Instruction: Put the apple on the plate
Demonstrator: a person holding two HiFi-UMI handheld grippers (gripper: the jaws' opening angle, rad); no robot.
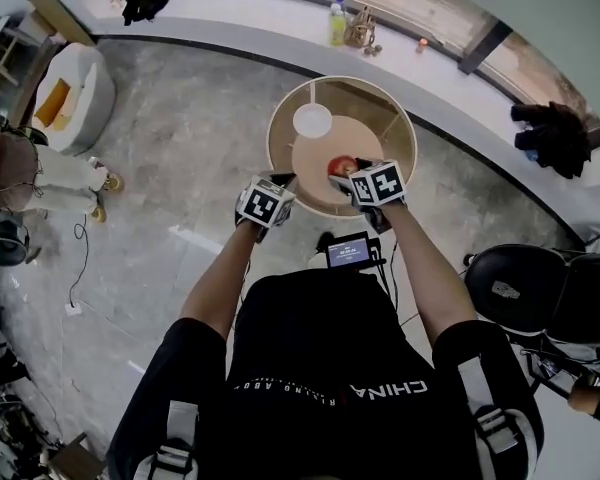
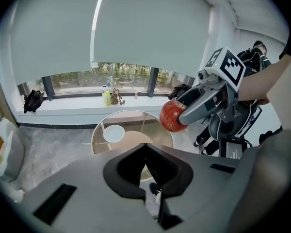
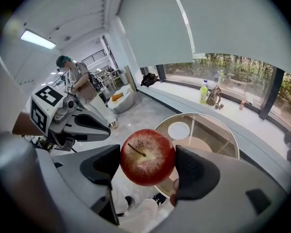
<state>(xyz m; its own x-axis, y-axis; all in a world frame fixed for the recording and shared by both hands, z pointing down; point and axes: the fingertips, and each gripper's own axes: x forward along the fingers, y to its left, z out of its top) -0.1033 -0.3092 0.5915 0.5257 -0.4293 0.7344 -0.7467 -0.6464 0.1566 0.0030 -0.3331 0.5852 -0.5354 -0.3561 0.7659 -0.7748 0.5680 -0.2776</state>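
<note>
A red apple (image 3: 147, 157) sits between the jaws of my right gripper (image 3: 148, 160), which is shut on it, stem toward the camera. In the head view the apple (image 1: 341, 165) hangs over the near part of a round glass table (image 1: 404, 126). The white plate (image 1: 312, 120) lies on the table's far left side, apart from the apple; it also shows as the plate (image 3: 179, 130) and the plate (image 2: 114, 133). My left gripper (image 2: 146, 155) is shut with nothing in it, at the table's near left edge (image 1: 284, 182). From the left gripper view the apple (image 2: 172, 115) shows at upper right.
A green bottle (image 1: 337, 20) and a small bag (image 1: 360, 30) stand on the window ledge behind the table. A white armchair (image 1: 72, 93) is at far left, a black chair (image 1: 525, 288) at right. A person (image 3: 82, 89) stands further back in the room.
</note>
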